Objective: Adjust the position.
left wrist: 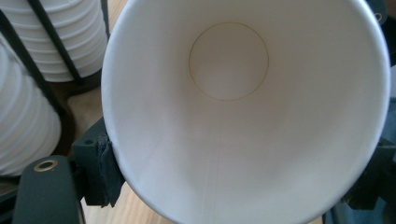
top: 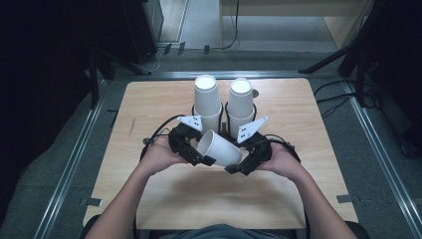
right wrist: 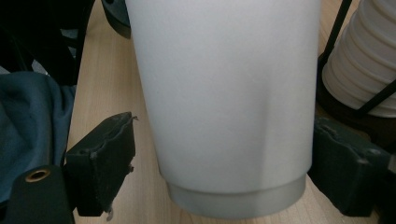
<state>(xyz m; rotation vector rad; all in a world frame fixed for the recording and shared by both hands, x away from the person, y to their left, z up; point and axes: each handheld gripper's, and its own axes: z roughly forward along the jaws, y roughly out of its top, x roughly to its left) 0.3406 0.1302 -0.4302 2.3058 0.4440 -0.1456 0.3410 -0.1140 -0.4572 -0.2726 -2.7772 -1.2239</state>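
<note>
A single white paper cup (top: 219,148) lies tilted over the wooden table (top: 164,194) between both grippers, with its mouth toward the left. My left gripper (top: 201,149) is shut on the cup's rim. In the left gripper view I look straight into the cup (left wrist: 233,116), and a jaw presses on each side of the rim, around my left gripper (left wrist: 238,172). My right gripper (top: 241,162) stands open around the cup's base. In the right gripper view the cup (right wrist: 224,102) sits between the pads (right wrist: 109,158), with a small gap on each side of my right gripper (right wrist: 224,161).
Two tall stacks of white cups (top: 207,102) (top: 240,102) stand in black wire holders just behind the grippers. One stack (right wrist: 364,60) is close beside the held cup. The person's blue-grey shirt (right wrist: 28,121) shows at the near table edge.
</note>
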